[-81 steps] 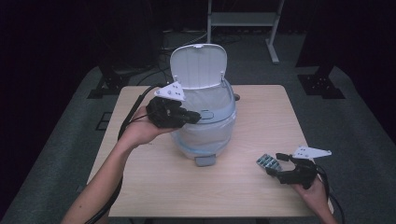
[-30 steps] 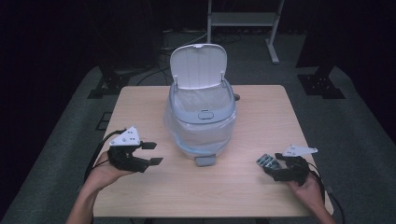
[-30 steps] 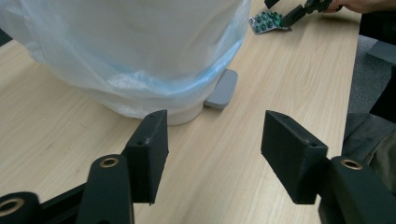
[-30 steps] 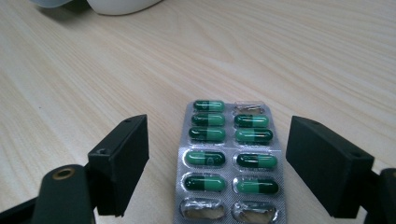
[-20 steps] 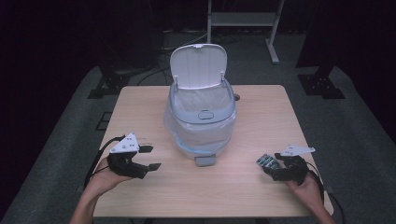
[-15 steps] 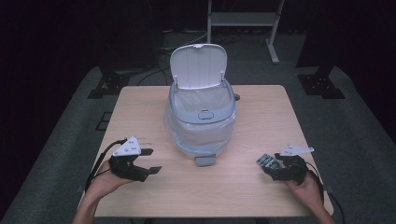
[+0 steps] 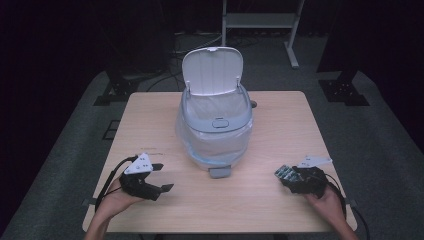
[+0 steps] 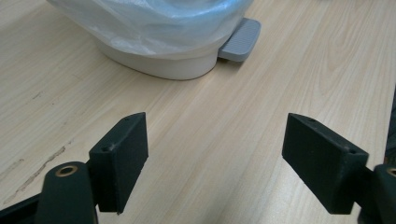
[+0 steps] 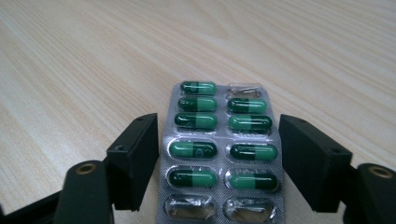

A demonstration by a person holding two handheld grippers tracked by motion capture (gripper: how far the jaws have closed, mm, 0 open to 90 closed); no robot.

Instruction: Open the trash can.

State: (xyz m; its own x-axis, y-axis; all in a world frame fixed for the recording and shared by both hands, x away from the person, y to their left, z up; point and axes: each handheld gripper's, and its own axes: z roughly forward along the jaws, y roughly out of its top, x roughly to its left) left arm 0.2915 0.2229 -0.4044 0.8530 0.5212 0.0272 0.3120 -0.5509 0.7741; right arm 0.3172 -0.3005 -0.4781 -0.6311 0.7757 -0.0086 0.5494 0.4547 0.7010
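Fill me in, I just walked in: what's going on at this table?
A person works with two handheld grippers. The right gripper straddles a blister pack of green capsules lying on the table, its jaws just closing in without pressing it yet. The left gripper hangs empty, jaws just opening, near the pedal bin, whose lid stands open.

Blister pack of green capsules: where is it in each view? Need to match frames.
High view: blister pack lower right, at the right gripper tips.
Right gripper view: blister pack centre, flat between the jaws.
Left gripper view: not in it.
Shared landmark: wooden table.
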